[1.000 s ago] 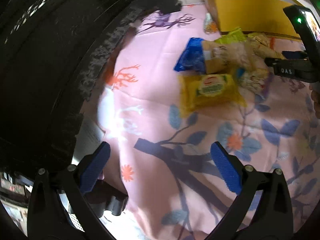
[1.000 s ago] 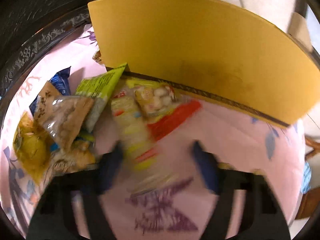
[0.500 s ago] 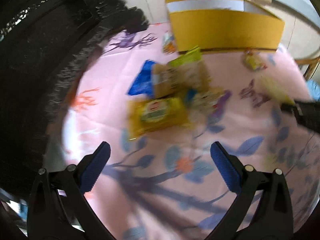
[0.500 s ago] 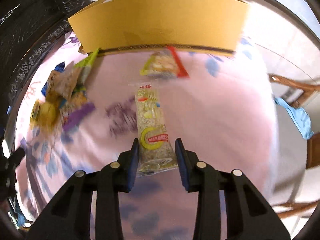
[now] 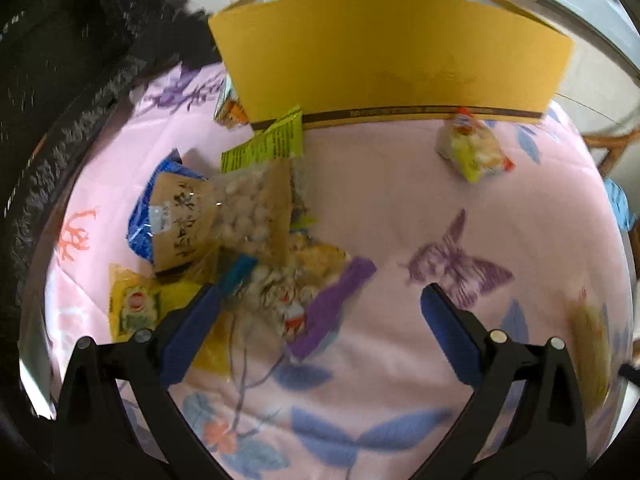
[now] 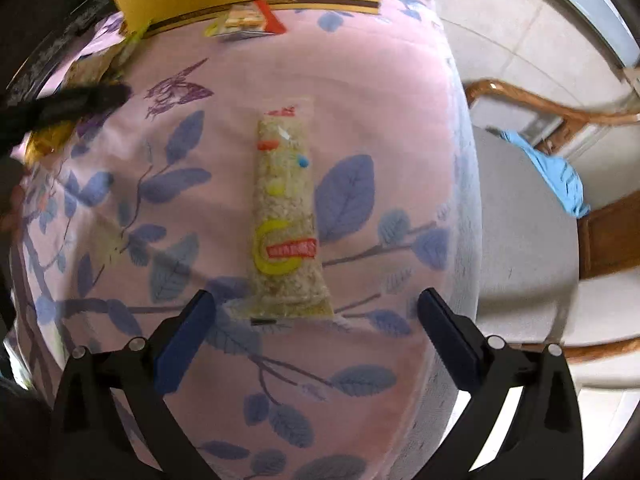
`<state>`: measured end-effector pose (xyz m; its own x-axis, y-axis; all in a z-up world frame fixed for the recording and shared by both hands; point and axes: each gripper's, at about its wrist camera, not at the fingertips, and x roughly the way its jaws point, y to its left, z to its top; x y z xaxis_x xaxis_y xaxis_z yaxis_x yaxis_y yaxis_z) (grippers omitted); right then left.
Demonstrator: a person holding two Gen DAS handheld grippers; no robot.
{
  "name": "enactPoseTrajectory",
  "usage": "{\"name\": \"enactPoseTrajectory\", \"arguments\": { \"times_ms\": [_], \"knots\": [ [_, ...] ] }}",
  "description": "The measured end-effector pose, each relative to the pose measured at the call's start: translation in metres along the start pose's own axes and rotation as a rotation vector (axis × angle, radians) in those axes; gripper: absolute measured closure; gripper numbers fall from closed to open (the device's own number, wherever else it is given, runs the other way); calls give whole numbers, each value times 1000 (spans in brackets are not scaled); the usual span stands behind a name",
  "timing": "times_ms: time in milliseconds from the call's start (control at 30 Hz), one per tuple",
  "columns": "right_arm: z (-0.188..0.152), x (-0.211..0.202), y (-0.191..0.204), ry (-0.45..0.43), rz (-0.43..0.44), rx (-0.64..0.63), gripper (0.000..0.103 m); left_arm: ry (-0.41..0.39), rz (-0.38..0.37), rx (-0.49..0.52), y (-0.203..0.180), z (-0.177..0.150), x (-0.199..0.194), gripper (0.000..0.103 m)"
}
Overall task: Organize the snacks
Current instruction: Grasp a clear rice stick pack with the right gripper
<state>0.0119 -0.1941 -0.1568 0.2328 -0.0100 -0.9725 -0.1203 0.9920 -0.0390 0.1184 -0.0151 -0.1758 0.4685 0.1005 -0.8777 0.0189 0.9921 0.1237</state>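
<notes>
A long clear bag of pale grain snack [image 6: 286, 216] with a yellow and red label lies flat on the pink flowered cloth [image 6: 372, 92]. My right gripper [image 6: 316, 312] hovers over its near end with jaws opening wide; the pads stand clear of the bag. My left gripper [image 5: 320, 312] is open above a heap of snack bags [image 5: 248, 216]: a brown bag of pale balls, a blue bag, a yellow packet [image 5: 136, 308], a green packet [image 5: 268, 146] and a purple-edged bag [image 5: 332, 308]. A small yellow and red packet [image 5: 474, 150] lies apart by the yellow box [image 5: 392, 52].
The yellow cardboard box stands at the far edge of the table. Dark carved furniture [image 5: 60, 80] runs along the left. The table's right edge drops to a wooden chair [image 6: 560, 120] with a blue cloth [image 6: 548, 168] on its grey seat.
My right gripper carried the long grain bag to the right part of the table, set it down and opened off it. My left gripper moved forward over the snack heap, toward the yellow box.
</notes>
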Motion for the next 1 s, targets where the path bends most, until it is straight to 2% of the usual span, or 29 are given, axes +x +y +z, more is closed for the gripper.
{"name": "enactPoseTrajectory", "arguments": {
  "times_ms": [133, 200, 267, 333, 400, 433, 467, 600, 733, 800, 833, 867, 900, 933, 1000],
  "knots": [
    [1, -3, -4, -1, -10, -31, 1, 65, 9, -72, 9, 9, 27, 2],
    [6, -8, -1, -20, -3, -46, 1, 53, 1, -121, 17, 10, 30, 2],
    [13, -11, 3, -46, 26, -74, 1, 54, -38, -157, 23, 10, 34, 2],
    [21, -11, 10, -69, 29, -101, 1, 49, -46, -152, 23, 11, 34, 5],
    [26, -8, 15, -72, 10, -121, 1, 32, -63, -116, 23, 12, 31, 23],
    [28, -6, 16, -73, -5, -128, 1, 26, -58, -75, 20, 13, 28, 28],
    [29, -5, 18, -77, -19, -129, 1, 29, -63, -59, 18, 14, 26, 37],
    [38, -4, 21, -104, -34, -127, 1, 52, -85, -47, 18, 16, 22, 44],
    [42, 1, 24, -120, -59, -130, 1, 63, -184, -77, 24, 14, 3, 52],
    [42, -3, 23, -195, -58, -103, 2, 35, -171, -28, 21, 11, -6, 63],
    [41, -4, 22, -231, -53, -88, 23, 23, -159, 6, 19, 11, -10, 65],
    [42, -1, 24, -217, -53, -90, 49, 25, -153, 13, 15, 9, -14, 67],
    [43, 3, 25, -195, -28, -92, 57, 31, -156, 16, 16, 8, -15, 69],
    [43, 1, 24, -204, -16, -63, 72, 31, -164, 19, 17, 7, -18, 70],
    [43, 0, 26, -188, -27, -62, 74, 31, -168, 30, 18, 3, -23, 72]
  ]
}}
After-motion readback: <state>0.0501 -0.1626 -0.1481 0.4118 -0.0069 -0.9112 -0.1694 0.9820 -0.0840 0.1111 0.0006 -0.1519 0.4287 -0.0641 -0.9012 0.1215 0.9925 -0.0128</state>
